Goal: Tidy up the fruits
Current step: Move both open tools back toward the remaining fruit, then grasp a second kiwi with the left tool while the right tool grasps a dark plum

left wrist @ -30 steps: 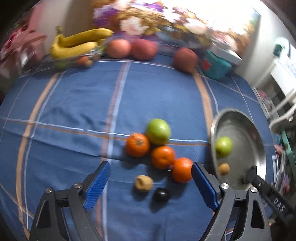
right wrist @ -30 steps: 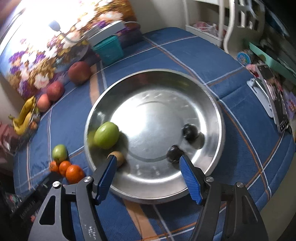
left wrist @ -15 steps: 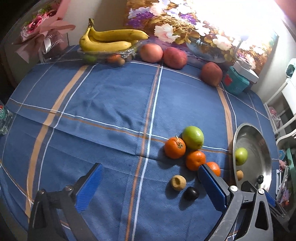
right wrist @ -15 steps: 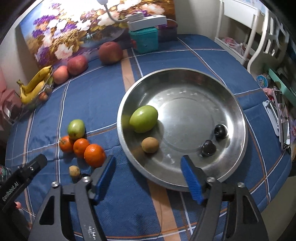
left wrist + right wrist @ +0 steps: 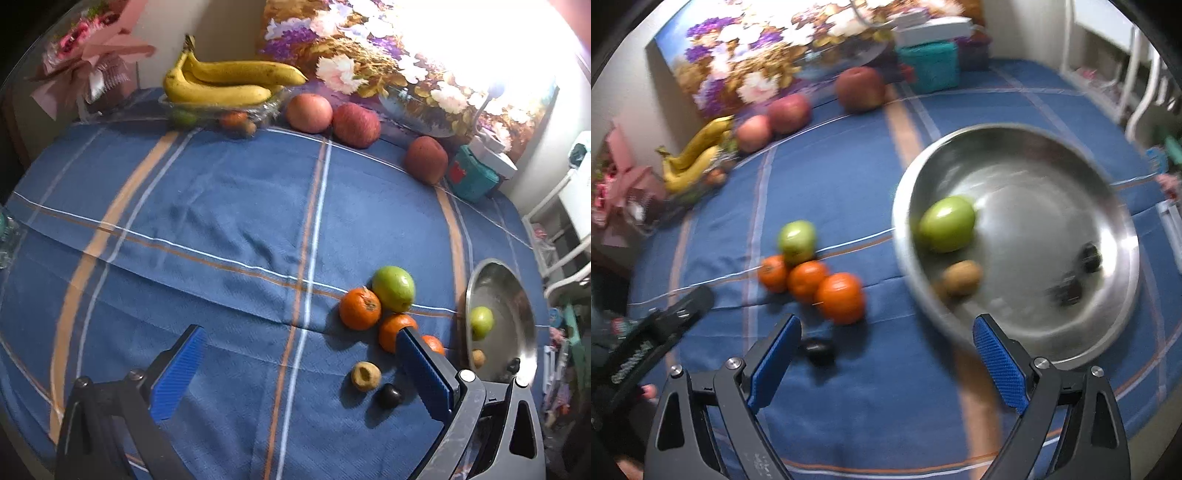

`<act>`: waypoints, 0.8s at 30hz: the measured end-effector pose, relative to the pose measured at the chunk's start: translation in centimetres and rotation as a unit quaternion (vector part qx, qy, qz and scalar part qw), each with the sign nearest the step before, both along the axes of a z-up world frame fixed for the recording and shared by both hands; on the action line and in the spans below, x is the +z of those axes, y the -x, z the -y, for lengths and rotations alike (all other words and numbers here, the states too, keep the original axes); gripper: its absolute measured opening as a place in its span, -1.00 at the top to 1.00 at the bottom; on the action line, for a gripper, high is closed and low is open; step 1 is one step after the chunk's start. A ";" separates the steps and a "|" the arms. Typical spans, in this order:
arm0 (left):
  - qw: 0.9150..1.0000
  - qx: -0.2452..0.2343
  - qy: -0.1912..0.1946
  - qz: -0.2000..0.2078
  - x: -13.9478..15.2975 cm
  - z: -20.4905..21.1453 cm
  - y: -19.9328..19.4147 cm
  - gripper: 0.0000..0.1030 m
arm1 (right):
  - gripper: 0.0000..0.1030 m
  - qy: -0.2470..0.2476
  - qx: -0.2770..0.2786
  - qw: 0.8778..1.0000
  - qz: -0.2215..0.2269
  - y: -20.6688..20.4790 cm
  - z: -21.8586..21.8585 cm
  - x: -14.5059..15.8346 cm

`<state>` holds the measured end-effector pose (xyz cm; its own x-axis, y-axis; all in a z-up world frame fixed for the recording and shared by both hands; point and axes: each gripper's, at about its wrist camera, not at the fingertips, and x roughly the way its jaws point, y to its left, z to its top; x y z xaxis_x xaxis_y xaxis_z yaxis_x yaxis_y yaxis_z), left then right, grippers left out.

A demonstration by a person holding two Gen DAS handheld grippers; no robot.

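A steel bowl [image 5: 1115, 206] on the blue cloth holds a green apple [image 5: 947, 223], a kiwi [image 5: 961, 277] and two dark fruits [image 5: 1067, 290]. The bowl also shows at the right in the left wrist view [image 5: 517, 280]. Left of it lie a green apple [image 5: 393, 288], three oranges [image 5: 840, 297], a small brown fruit [image 5: 365, 376] and a dark fruit [image 5: 389, 396]. My left gripper [image 5: 299, 373] is open and empty above the cloth, left of this group. My right gripper [image 5: 886, 356] is open and empty between the oranges and the bowl.
At the table's back stand a clear tray with bananas [image 5: 221, 83], three red apples [image 5: 354, 123], a teal box [image 5: 472, 179] and a flower painting [image 5: 388, 55]. A pink bouquet [image 5: 88, 62] is at back left. White furniture [image 5: 1137, 74] stands right.
Both grippers have pulled back and swung left. The left wrist view now shows the fruit group at its right; the right wrist view has shifted from the bowl toward the oranges.
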<state>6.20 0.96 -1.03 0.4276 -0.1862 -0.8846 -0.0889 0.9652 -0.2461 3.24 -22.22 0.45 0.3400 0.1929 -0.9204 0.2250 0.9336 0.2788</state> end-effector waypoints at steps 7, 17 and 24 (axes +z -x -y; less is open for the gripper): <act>0.998 -0.006 0.032 -0.052 -2.2 0.1 -0.4 -0.80 | -0.63 -0.036 0.027 0.999 -0.018 -0.3 -2.4 -1.1; 0.989 0.011 0.093 -0.116 -5.3 -0.1 -0.8 -0.30 | -0.06 -0.042 0.048 0.996 -0.066 -0.9 -4.0 -4.3; 0.988 -0.001 0.104 -0.112 -4.9 0.4 -0.9 -0.22 | 0.19 -0.049 0.059 0.995 -0.064 -1.7 -5.2 -4.4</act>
